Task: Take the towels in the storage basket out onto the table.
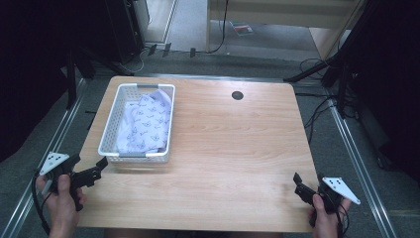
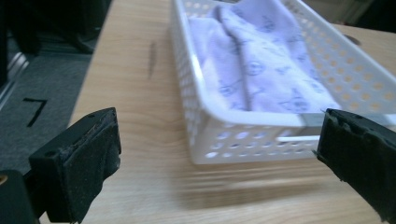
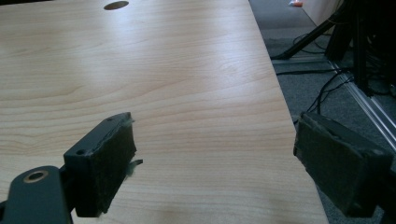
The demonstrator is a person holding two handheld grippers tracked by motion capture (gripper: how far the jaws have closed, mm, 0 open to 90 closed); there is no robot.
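**Waiting wide at the near edge**

Holding both sets of jaws spread and empty: left gripper [image 1: 91,173] at lower left, aimed at the white basket [image 2: 201,135] just ahead, likely lined up for a reach. Folded patterned cloth [image 1: 146,124] inside, upper left. Right gripper [image 1: 304,191] at lower right over bare table [image 1: 237,148], apparently idle.

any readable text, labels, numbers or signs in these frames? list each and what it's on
No words, brands or numbers can be read.
Cloth in the white basket: small dark printed motifs, not legible as text.
Floor left of the table, left gripper view: a black L-shaped corner mark, not a letter.
Object on the far floor, high view: red and white, too small and blurred to read.
Grey plates on the grippers: dots, no text.
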